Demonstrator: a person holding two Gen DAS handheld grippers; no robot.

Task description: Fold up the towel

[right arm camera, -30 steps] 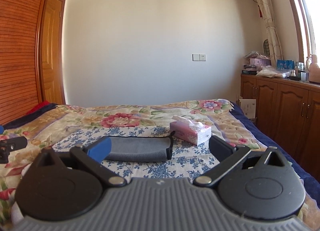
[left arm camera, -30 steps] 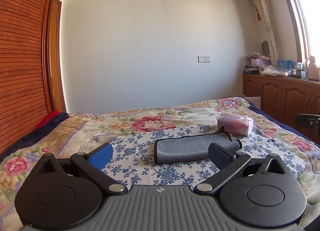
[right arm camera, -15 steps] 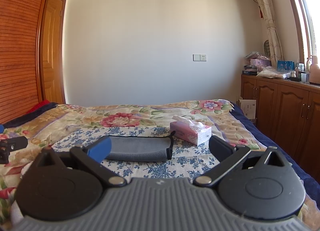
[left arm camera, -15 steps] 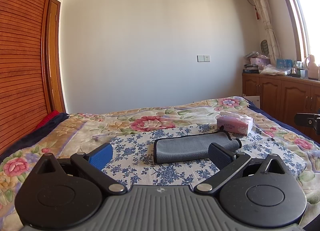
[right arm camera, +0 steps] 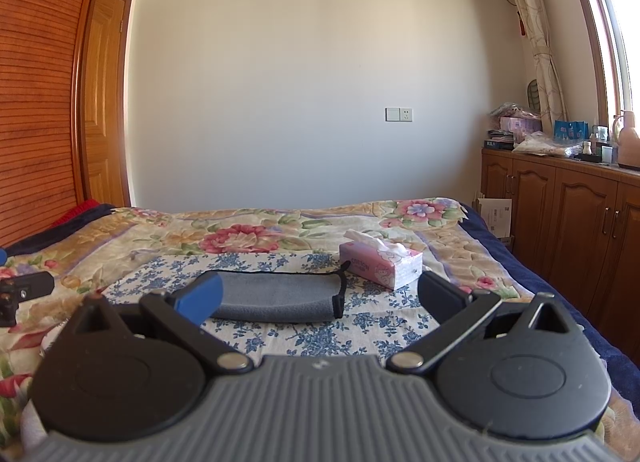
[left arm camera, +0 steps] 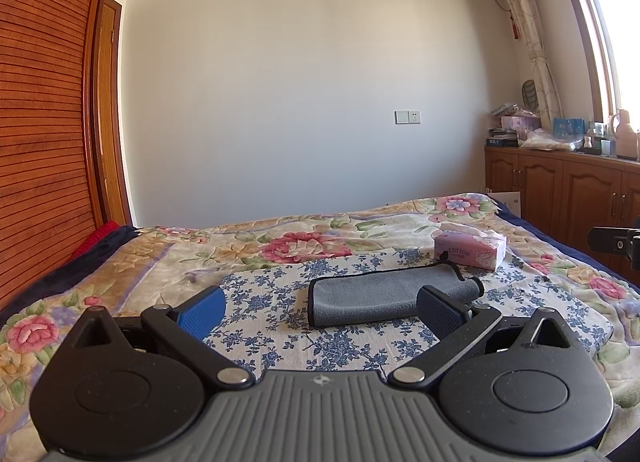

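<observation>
A grey towel (left arm camera: 376, 296) with black trim lies folded in a flat oblong on the blue-flowered cloth (left arm camera: 280, 290) on the bed. It also shows in the right wrist view (right arm camera: 276, 298). My left gripper (left arm camera: 320, 310) is open and empty, held back from the towel and above the bed. My right gripper (right arm camera: 318, 296) is open and empty, also short of the towel. Neither touches the towel.
A pink tissue box (left arm camera: 470, 251) stands just behind the towel's right end, also in the right wrist view (right arm camera: 380, 264). Wooden cabinets (right arm camera: 560, 230) line the right side. A slatted wooden wardrobe (left arm camera: 36, 142) stands at the left. The bed's floral quilt (left arm camera: 300, 242) stretches to the far wall.
Both grippers stay open and nearly still. The views have shifted only slightly; the towel has not moved.
</observation>
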